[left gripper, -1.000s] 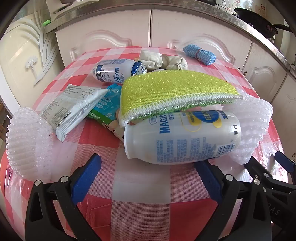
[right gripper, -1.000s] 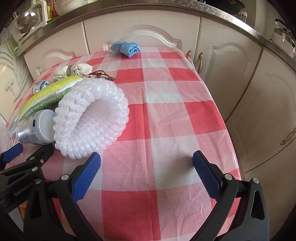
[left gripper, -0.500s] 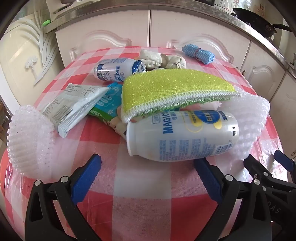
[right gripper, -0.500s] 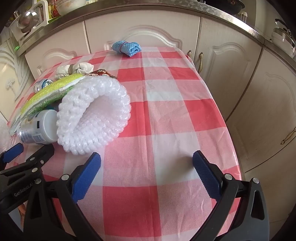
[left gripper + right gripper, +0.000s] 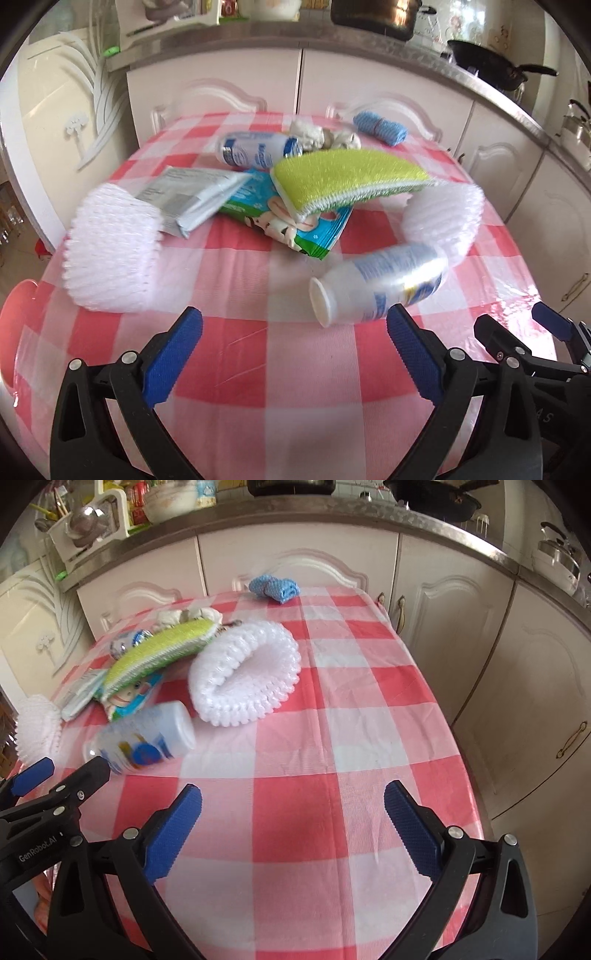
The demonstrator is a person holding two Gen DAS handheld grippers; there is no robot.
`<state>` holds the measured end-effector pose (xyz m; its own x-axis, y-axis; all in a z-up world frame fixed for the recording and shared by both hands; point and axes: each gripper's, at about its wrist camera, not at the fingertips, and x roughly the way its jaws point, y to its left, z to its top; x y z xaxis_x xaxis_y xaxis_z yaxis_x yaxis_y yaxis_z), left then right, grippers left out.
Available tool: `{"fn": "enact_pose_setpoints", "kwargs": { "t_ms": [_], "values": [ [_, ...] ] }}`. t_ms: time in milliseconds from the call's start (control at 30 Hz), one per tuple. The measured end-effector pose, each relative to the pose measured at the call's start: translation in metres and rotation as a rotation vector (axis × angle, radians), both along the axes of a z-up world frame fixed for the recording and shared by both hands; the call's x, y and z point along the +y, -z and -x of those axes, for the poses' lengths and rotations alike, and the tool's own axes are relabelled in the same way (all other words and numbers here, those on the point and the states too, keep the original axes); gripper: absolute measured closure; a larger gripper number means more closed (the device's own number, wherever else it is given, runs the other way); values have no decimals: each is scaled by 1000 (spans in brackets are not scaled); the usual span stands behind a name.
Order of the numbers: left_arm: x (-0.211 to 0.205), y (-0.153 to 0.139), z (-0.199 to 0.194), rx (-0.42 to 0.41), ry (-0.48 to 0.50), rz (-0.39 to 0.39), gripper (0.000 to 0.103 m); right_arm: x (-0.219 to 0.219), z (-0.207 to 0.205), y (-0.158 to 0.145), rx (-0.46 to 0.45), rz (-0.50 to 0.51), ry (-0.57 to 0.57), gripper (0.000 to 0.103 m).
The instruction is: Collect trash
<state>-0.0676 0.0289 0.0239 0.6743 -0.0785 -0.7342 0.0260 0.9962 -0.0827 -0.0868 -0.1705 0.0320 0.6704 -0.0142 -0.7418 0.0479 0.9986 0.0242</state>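
Trash bottle (image 5: 380,286) lies on its side at lower right of the left view, on the checked worktop (image 5: 258,369), just ahead of the left tool (image 5: 293,354); both tools gape wide and empty, right tool (image 5: 293,832) over bare cloth.

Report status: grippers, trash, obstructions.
Left gripper open, empty. Right gripper open, empty. Nearest bottle lying loose on table, ungrasped. Approach unobstructed.

Table: round, under a red-and-white checked cloth (image 5: 332,709).
Cabinets: cream doors with curved raised panels (image 5: 303,568); brass handles (image 5: 570,740) on the right.
Countertop: speckled grey edge (image 5: 369,46) carrying a black pan (image 5: 491,66) and a kettle (image 5: 557,561).
Light: bright daylight.
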Motion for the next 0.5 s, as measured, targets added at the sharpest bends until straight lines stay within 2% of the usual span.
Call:
{"fn": "enact_pose_setpoints", "kwargs": {
  "t_ms": [233,367,500],
  "values": [
    [21,-25,25,-77,5,66,5,15,22,-27,-77,36,-18,3],
    [28,-24,32,-89,10,96,5,20,30,-35,-102,38,-25,3],
    [31,-18,37,-69,19,85,5,19,38,-36,-108,40,-15,3]
  ]
}}
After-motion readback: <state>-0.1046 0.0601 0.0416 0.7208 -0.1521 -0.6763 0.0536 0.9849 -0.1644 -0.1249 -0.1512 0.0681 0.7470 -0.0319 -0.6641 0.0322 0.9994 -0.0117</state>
